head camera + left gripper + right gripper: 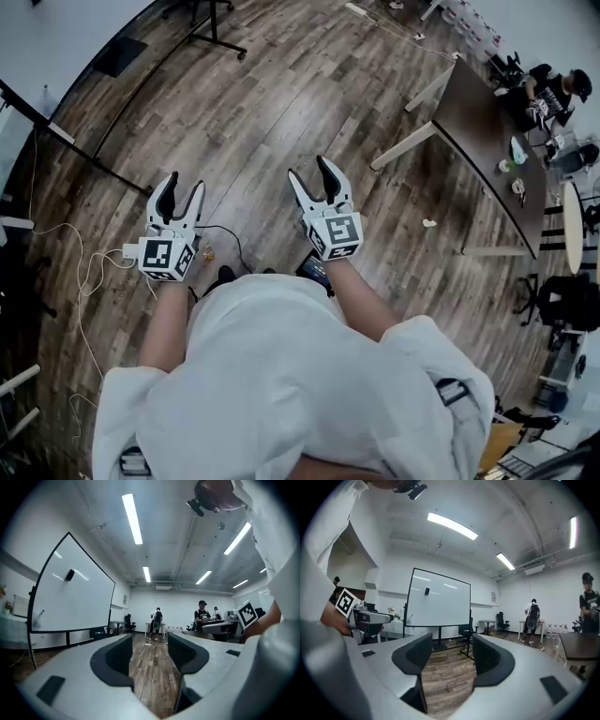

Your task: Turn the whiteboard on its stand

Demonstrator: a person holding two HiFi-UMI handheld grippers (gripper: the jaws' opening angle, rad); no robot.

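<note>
— Where's the whiteboard [440, 597]?
— Upright on its stand [439, 634], well apart from the left gripper [183, 190] and right gripper [312, 175].
— Holding anything?
— No. Both pairs of jaws gape wide, empty.

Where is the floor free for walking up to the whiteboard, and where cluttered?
Free: the wood plank floor straight ahead, between the white whiteboard on its black stand at left and the long brown table at right. Crowded: loose white cables at lower left; a person and a black chair by the table.
</note>
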